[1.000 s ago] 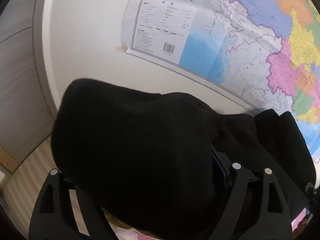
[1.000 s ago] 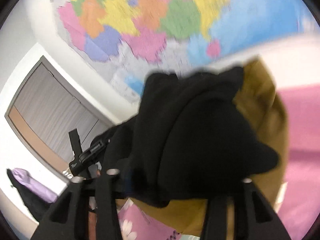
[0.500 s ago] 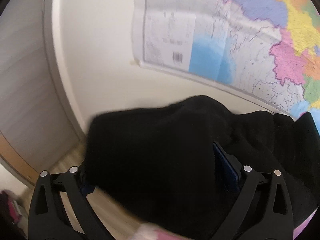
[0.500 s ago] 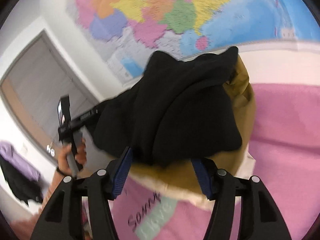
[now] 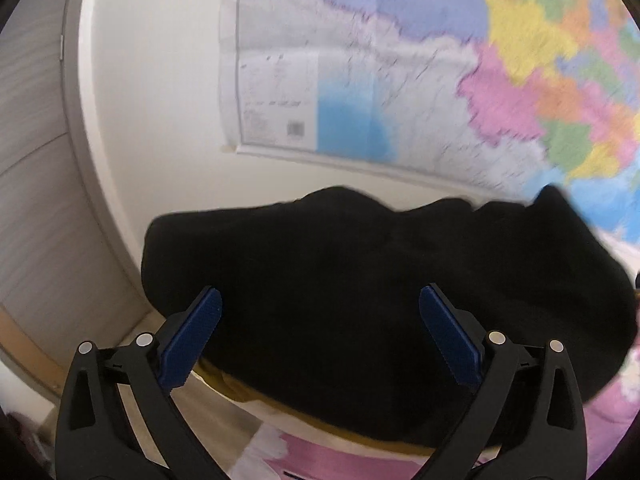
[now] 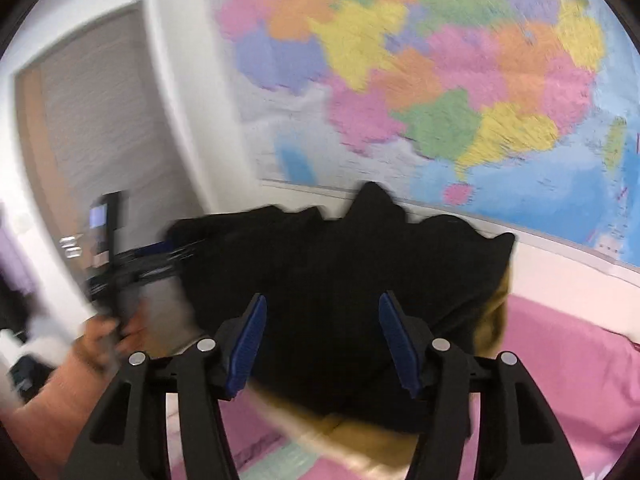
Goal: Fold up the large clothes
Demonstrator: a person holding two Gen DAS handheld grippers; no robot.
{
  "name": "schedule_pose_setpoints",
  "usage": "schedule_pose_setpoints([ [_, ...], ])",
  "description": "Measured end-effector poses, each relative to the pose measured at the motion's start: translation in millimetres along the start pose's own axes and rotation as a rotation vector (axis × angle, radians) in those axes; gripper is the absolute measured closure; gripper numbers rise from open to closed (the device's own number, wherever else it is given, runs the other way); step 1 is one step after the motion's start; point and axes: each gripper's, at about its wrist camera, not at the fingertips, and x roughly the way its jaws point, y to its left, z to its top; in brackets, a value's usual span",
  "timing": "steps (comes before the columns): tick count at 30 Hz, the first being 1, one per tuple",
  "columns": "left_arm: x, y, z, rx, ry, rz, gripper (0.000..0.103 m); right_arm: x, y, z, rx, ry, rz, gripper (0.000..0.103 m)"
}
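Observation:
A folded black garment (image 5: pixel 360 280) lies on top of a mustard-yellow garment (image 5: pixel 256 390) on the pink bedding. It also shows in the right wrist view (image 6: pixel 340 280), with the yellow garment (image 6: pixel 494 316) under it. My left gripper (image 5: pixel 320 300) is open, its blue pads wide apart just in front of the black pile and holding nothing. My right gripper (image 6: pixel 322 308) is open too, pads apart at the near side of the pile. The left gripper and the hand holding it (image 6: pixel 104 264) show at the left of the right wrist view, blurred.
A colourful wall map (image 5: pixel 440 72) hangs behind the bed; it also shows in the right wrist view (image 6: pixel 440 80). A grey door (image 6: pixel 100 120) and white wall stand at the left. Pink bedding (image 6: pixel 560 380) spreads to the right.
Both grippers have let go of the black garment and opened. The garment has dropped onto the yellow one, and both grippers have drawn back from it.

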Motion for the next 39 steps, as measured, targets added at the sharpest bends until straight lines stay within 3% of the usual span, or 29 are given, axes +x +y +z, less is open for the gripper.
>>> schedule_pose_setpoints([
  [3,18.2,-5.4,-7.3,0.024,0.035,0.032,0.006,38.4,-29.8,-9.5,0.146,0.103,0.010,0.059],
  [5,18.9,-7.7,-11.6,0.042,0.030,0.051,0.005,46.1,-41.8,-19.5,0.198,0.109,0.036,0.060],
  [8,10.0,-10.6,-13.9,0.050,0.019,0.071,0.006,36.9,-37.0,-22.1,0.171,0.084,0.024,0.059],
  [10,1.7,-11.0,-14.7,0.039,0.014,0.063,0.006,26.5,-30.5,-20.4,0.155,0.064,0.012,0.050],
  [16,-30.1,-25.2,-26.2,0.038,-0.019,0.055,0.005,-6.9,0.7,-23.0,0.044,-0.018,-0.018,0.040],
  [22,-59.6,-47.0,-45.7,0.037,-0.008,0.020,0.005,-17.0,24.5,-38.4,-0.033,-0.031,-0.036,0.028],
  [27,-81.7,-66.5,-67.3,0.011,-0.004,0.037,0.005,-23.0,43.0,-56.7,-0.076,-0.028,-0.051,0.016],
  [39,-107.4,-99.6,-97.8,-0.048,0.032,-0.010,0.005,-42.4,49.5,-78.0,-0.074,-0.053,-0.077,0.008],
])
